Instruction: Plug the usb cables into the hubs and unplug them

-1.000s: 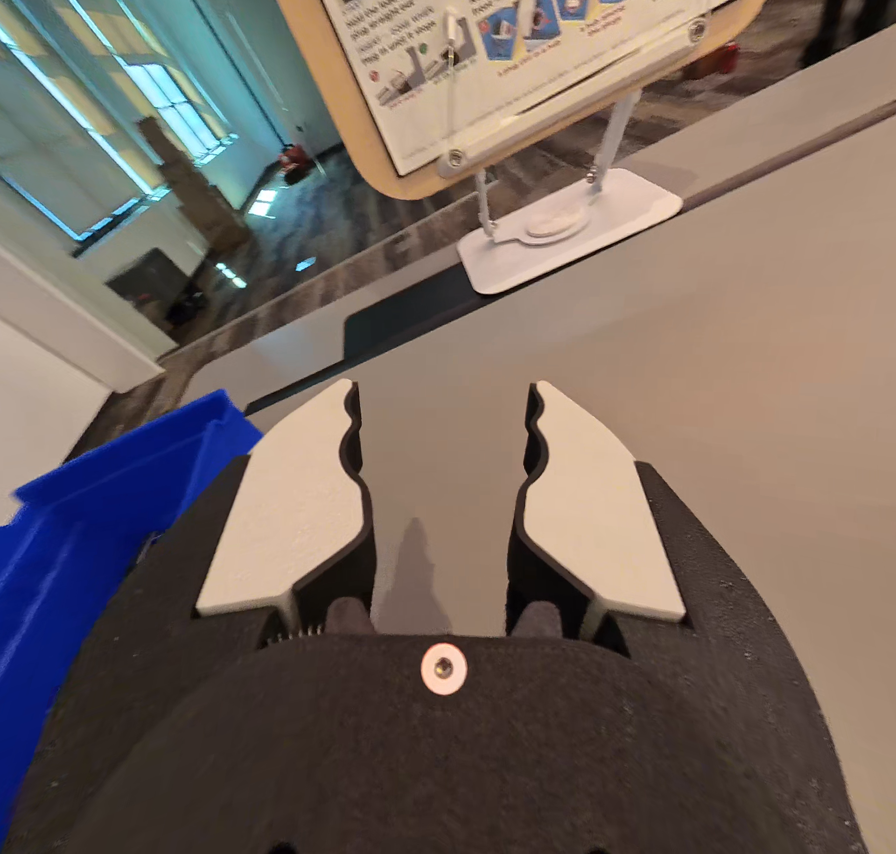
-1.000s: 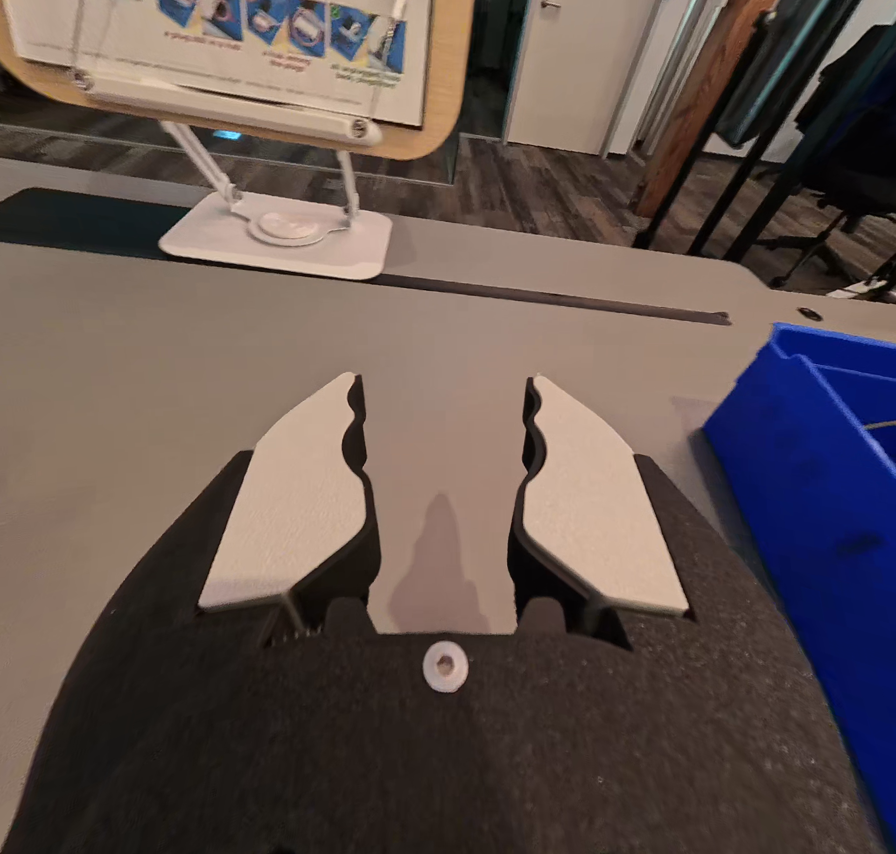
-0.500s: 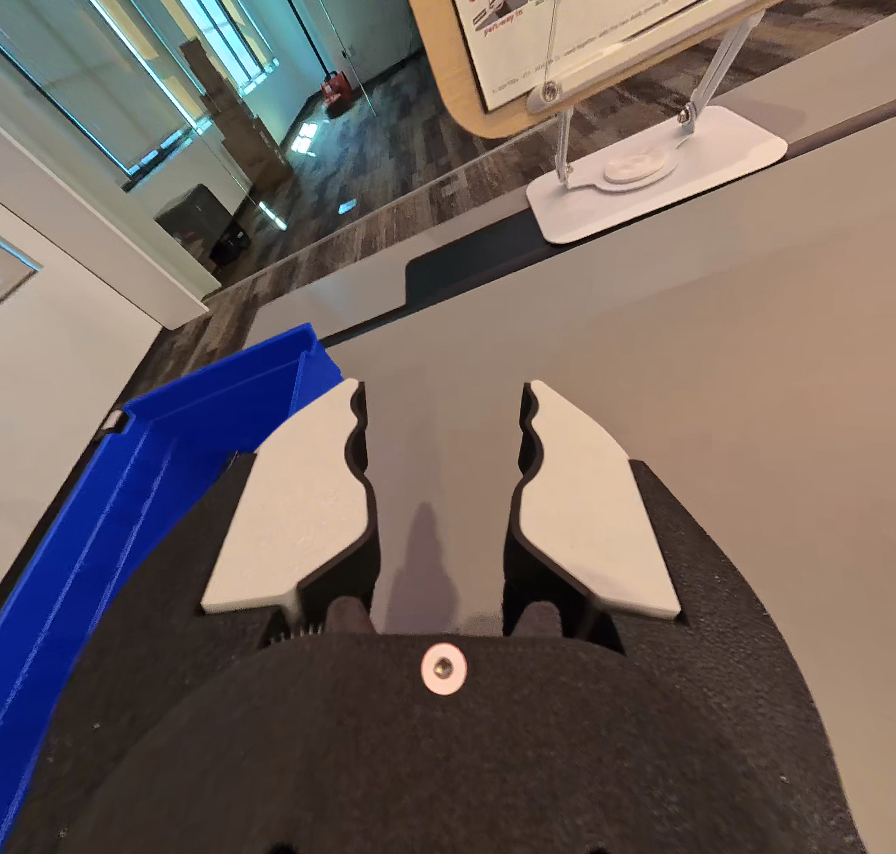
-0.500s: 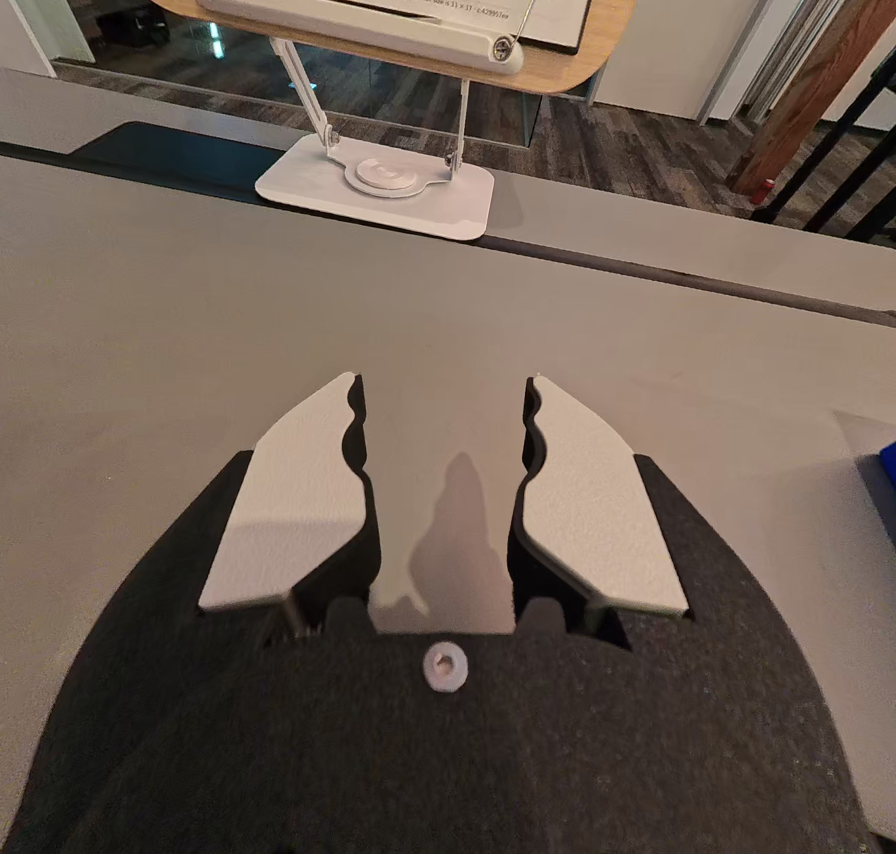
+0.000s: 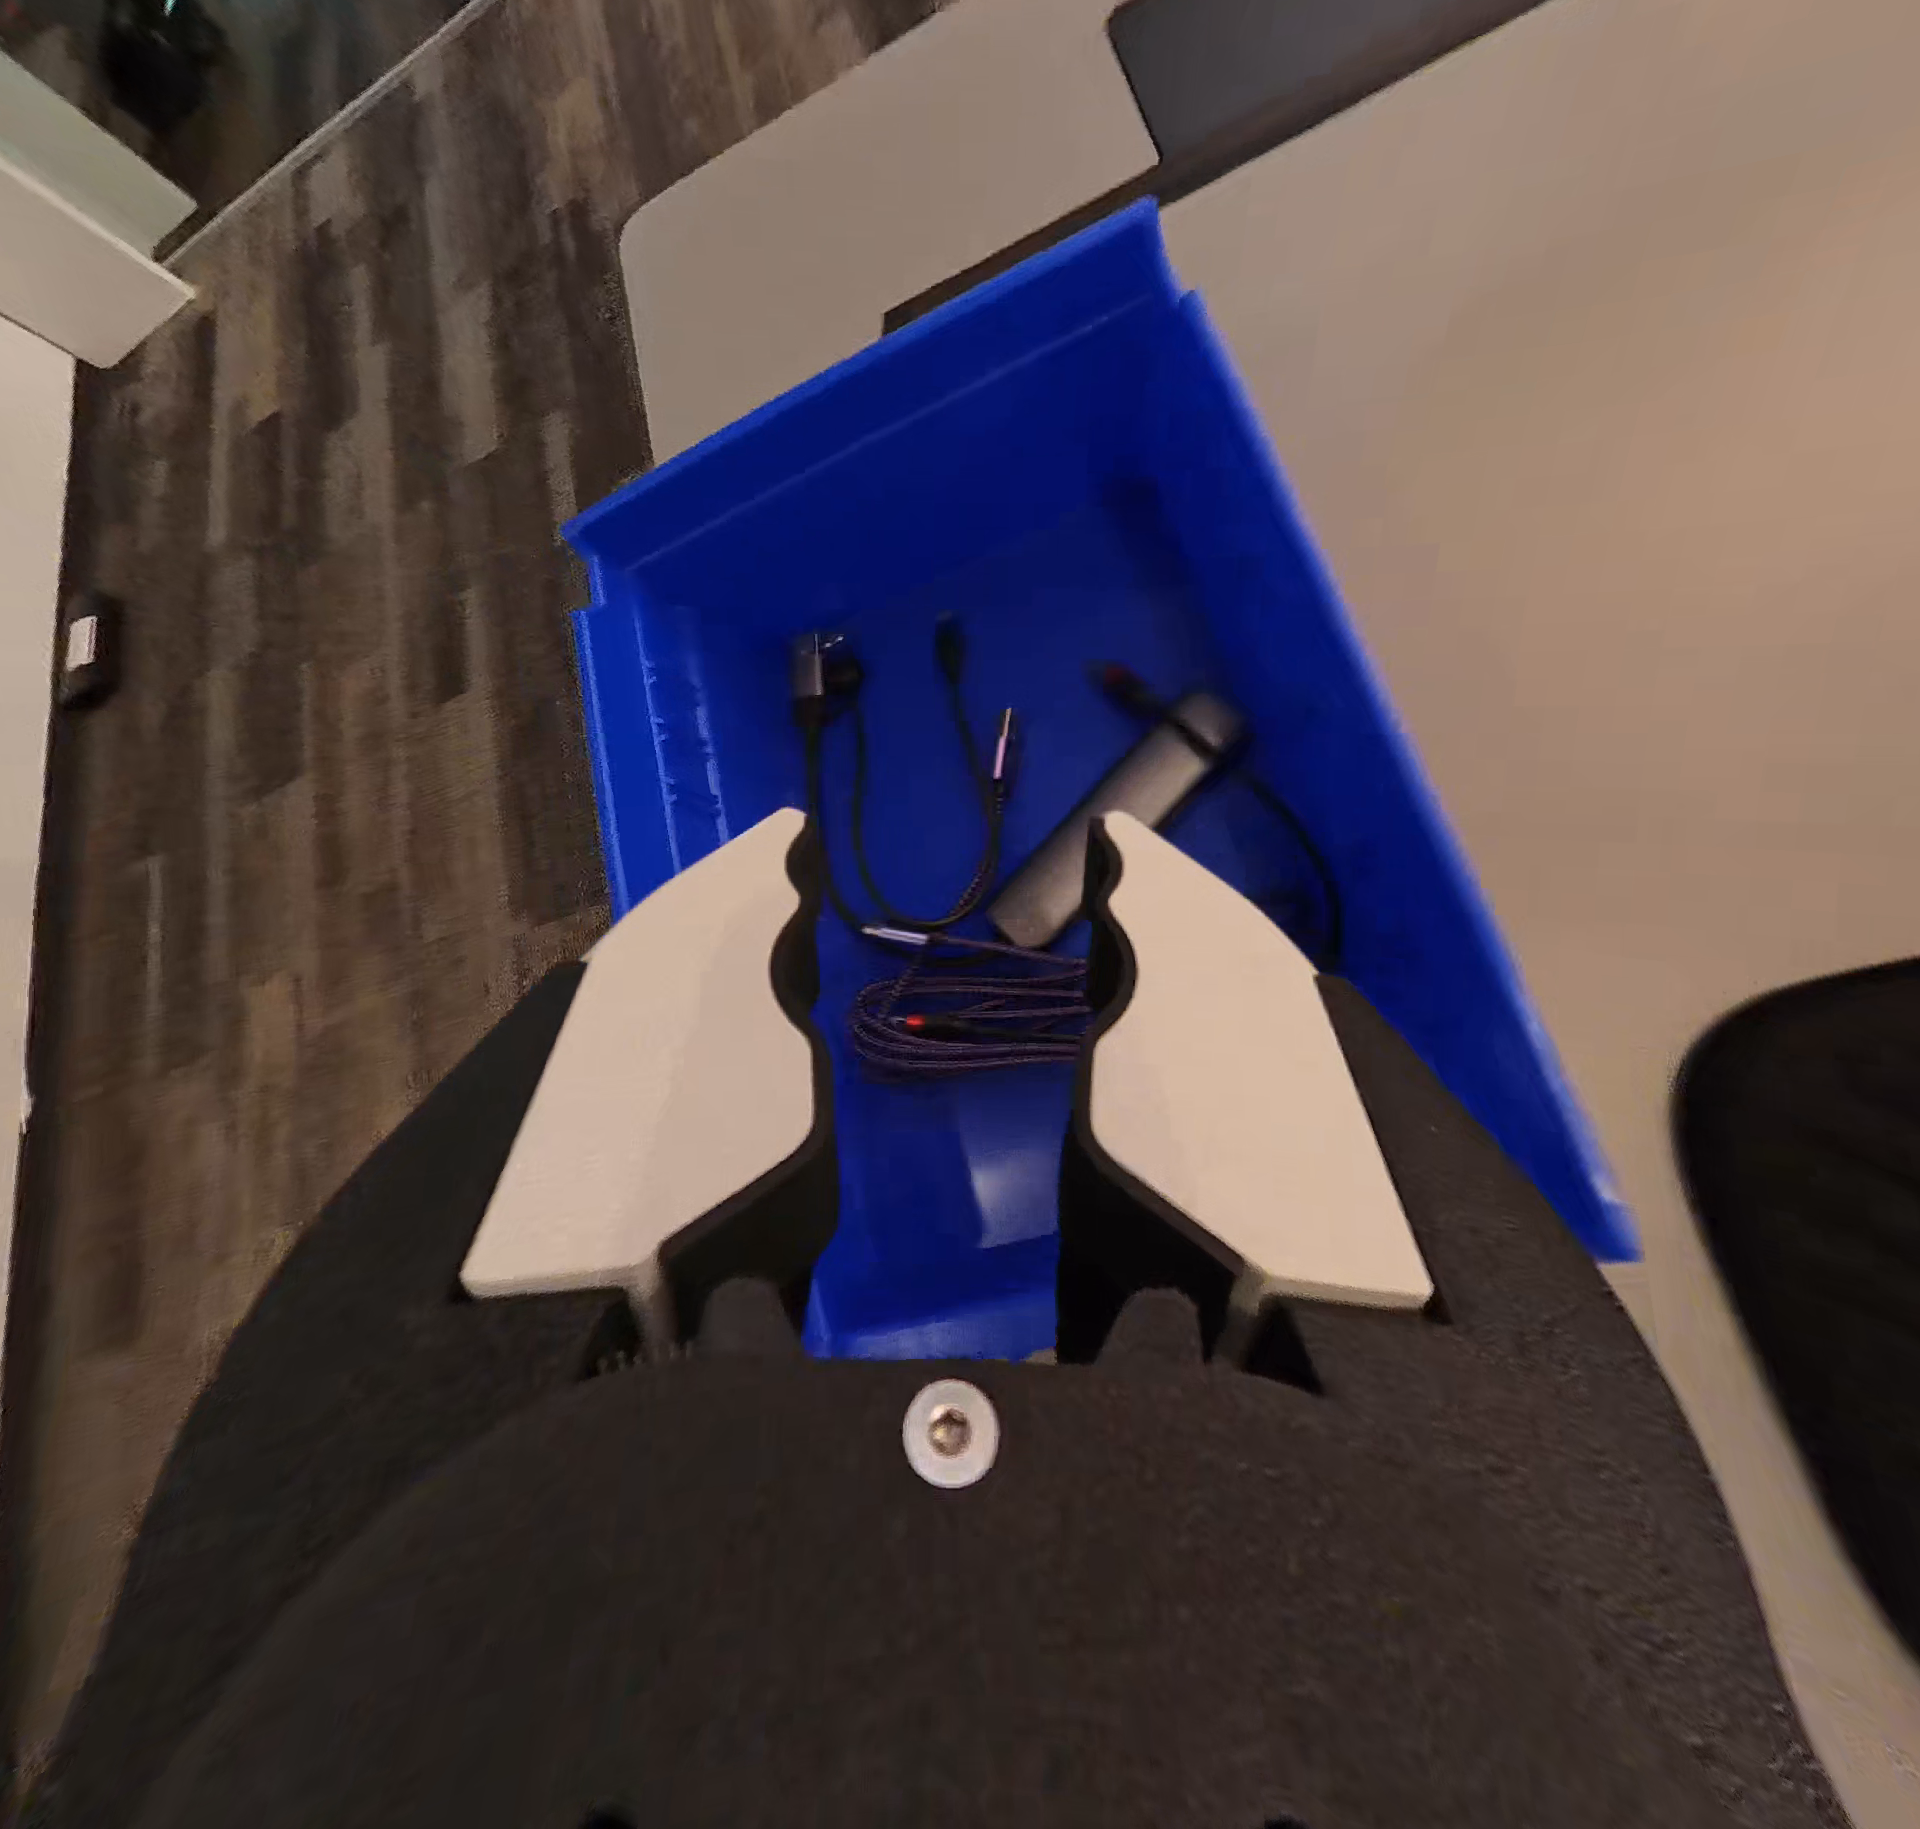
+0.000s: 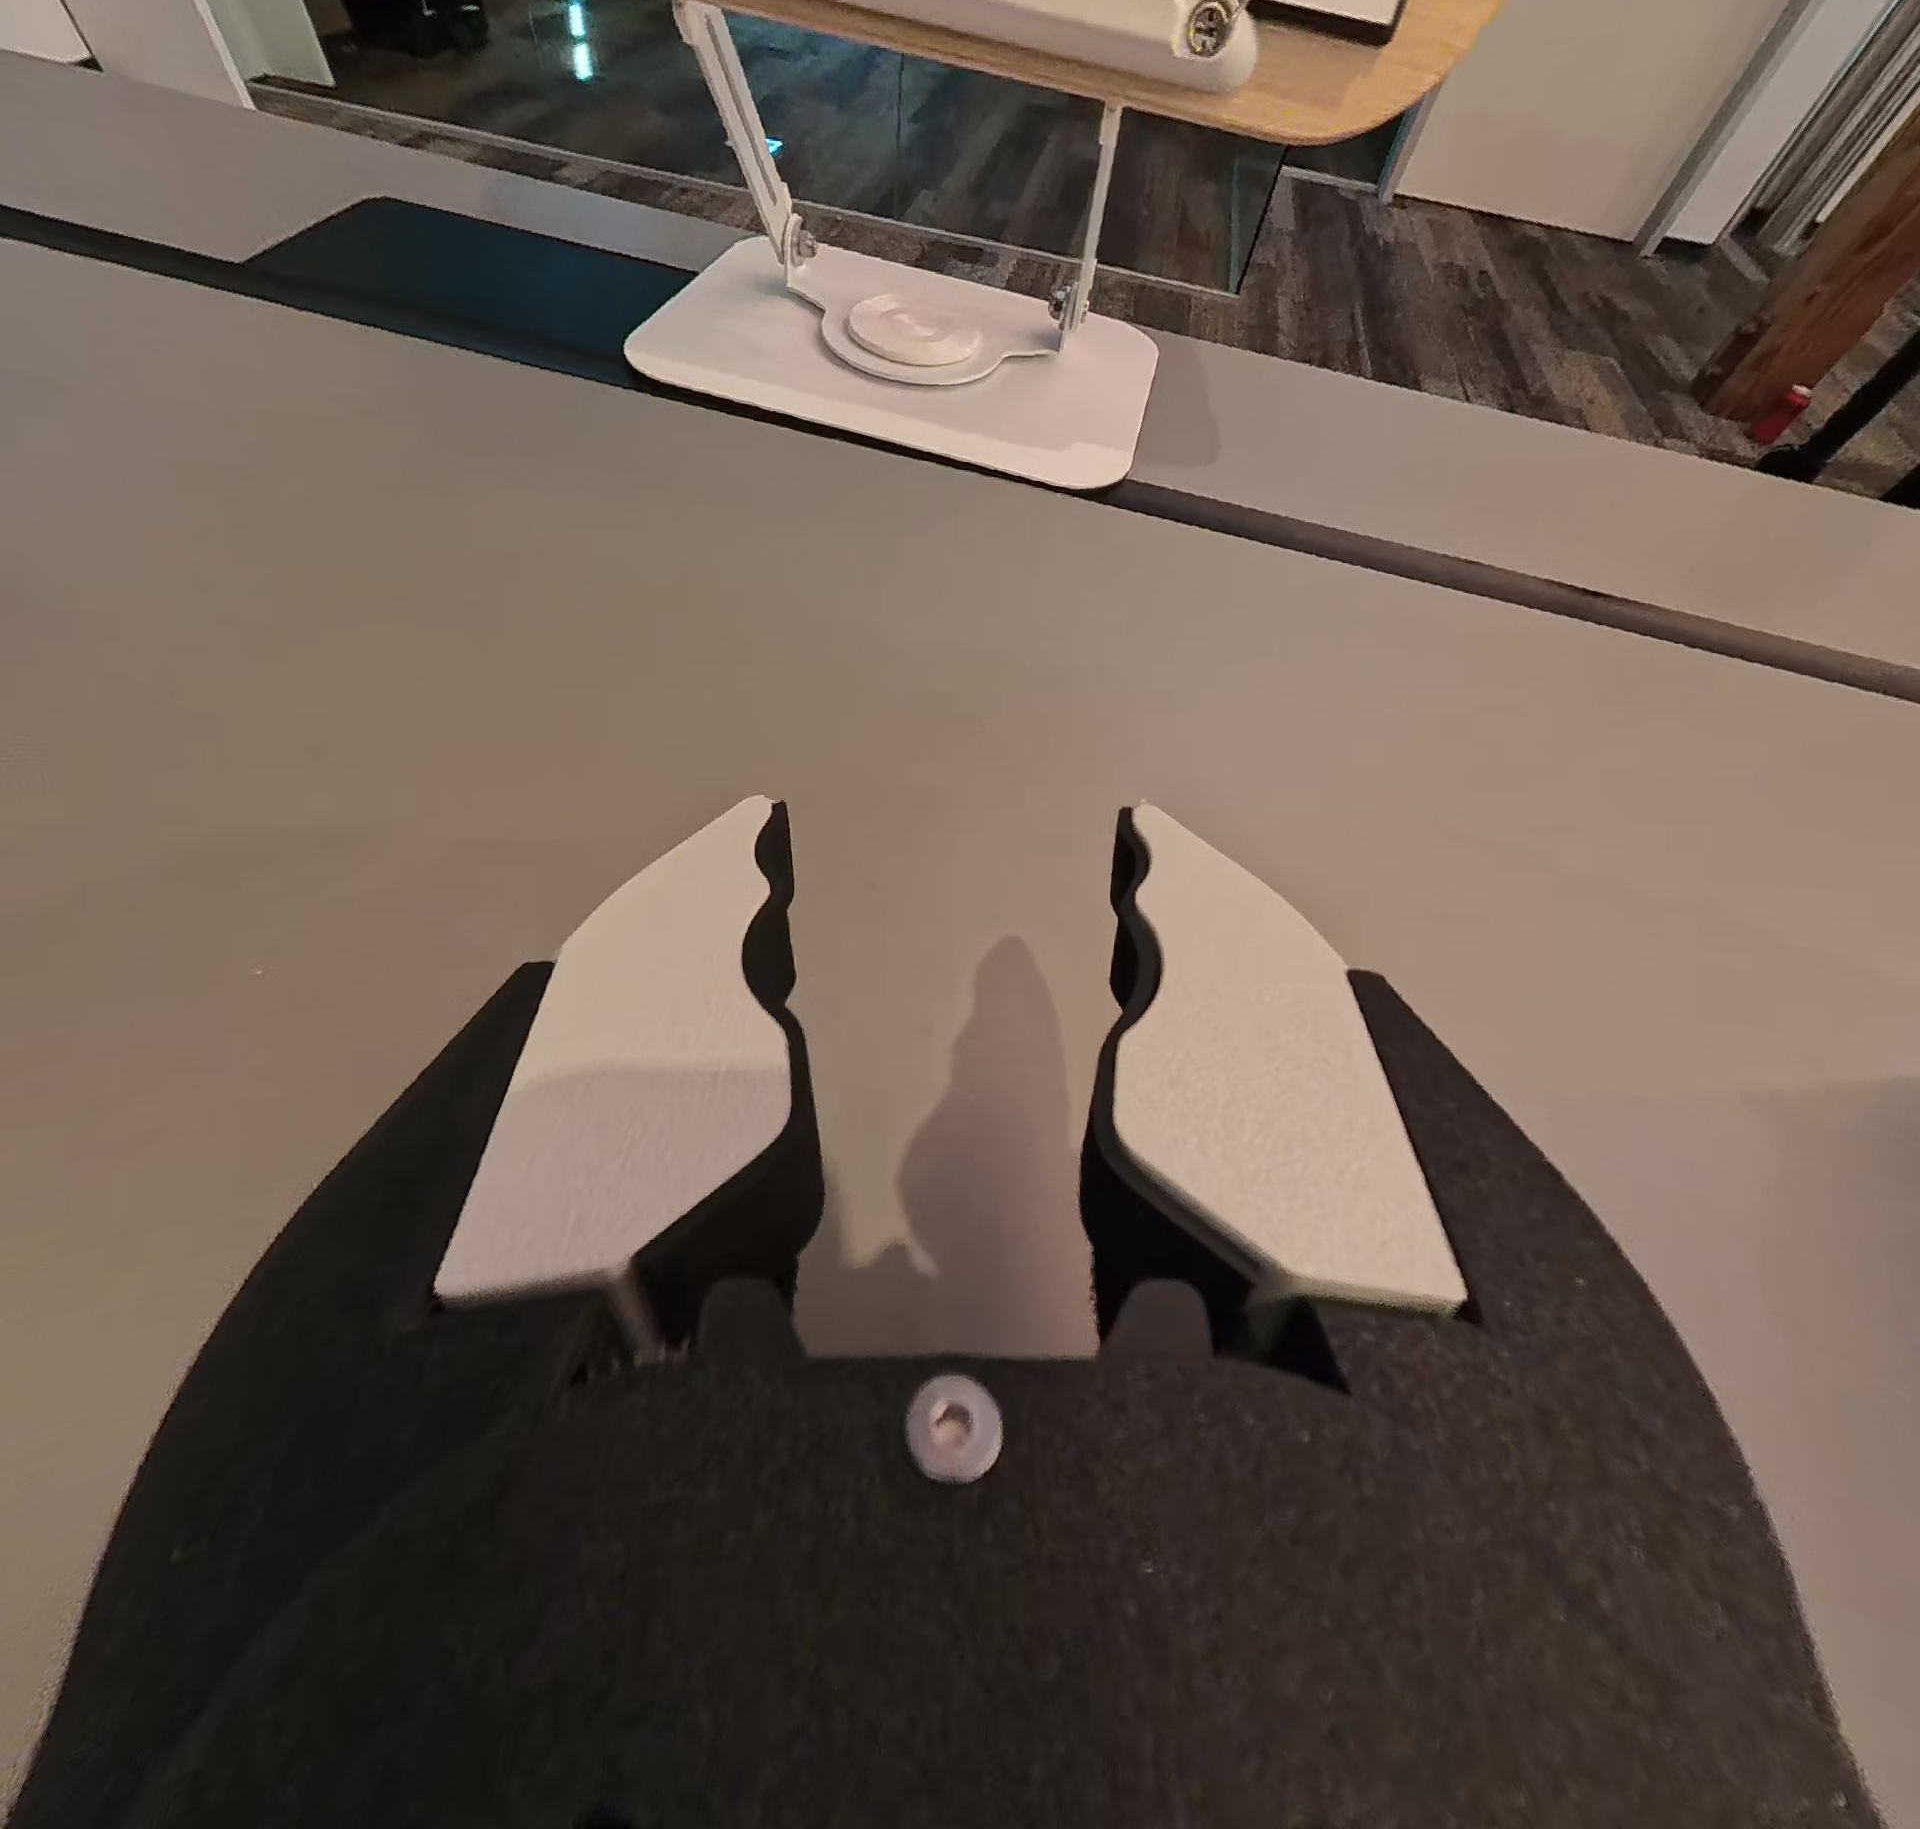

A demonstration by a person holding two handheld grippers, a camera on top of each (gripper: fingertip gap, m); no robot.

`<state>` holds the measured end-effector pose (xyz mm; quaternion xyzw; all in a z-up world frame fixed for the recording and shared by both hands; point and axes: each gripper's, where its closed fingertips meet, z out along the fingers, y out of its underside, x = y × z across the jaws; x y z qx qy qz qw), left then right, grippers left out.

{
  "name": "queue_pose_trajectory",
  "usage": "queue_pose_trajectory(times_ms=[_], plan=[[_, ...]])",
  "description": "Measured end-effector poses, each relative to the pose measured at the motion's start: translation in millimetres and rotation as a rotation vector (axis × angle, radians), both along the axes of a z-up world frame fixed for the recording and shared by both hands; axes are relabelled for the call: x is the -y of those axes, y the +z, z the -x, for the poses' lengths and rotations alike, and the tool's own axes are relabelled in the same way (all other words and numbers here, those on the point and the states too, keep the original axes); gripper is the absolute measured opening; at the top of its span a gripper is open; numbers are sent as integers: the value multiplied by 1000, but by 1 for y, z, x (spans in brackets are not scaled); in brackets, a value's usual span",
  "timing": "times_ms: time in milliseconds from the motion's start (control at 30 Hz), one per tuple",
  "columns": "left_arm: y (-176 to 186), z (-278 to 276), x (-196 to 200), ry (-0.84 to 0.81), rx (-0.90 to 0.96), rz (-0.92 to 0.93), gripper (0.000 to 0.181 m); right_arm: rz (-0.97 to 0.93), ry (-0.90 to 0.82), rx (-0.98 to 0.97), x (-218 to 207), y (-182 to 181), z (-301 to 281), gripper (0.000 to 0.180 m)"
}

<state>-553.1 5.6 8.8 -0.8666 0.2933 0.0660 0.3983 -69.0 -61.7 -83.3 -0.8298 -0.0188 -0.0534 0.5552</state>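
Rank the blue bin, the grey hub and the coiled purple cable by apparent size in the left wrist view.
1. blue bin
2. and 3. unsure: grey hub and coiled purple cable look alike, both partly hidden by a finger of the tongs.

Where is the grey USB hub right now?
In the left wrist view, the grey hub lies inside the blue bin, toward its right wall, beside the loose black cables.

An office: grey desk (image 6: 935,636), carpet-tile floor (image 5: 312,532), glass partition (image 6: 935,117) and a board on a stand (image 6: 894,366)
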Motion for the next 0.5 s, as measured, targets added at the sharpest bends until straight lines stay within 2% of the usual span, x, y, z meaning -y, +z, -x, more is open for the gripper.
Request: queue_pose_trajectory(times_ms=[267,367,500], plan=[[-59,14,-22,-46,11,269,36,2,26,40,1,1,-1,56],[-75,17,-35,-25,16,367,33,-13,30,57,4,6,-5,56],[-84,27,-63,61,-6,397,32,-15,34,77,5,7,-11,55]])
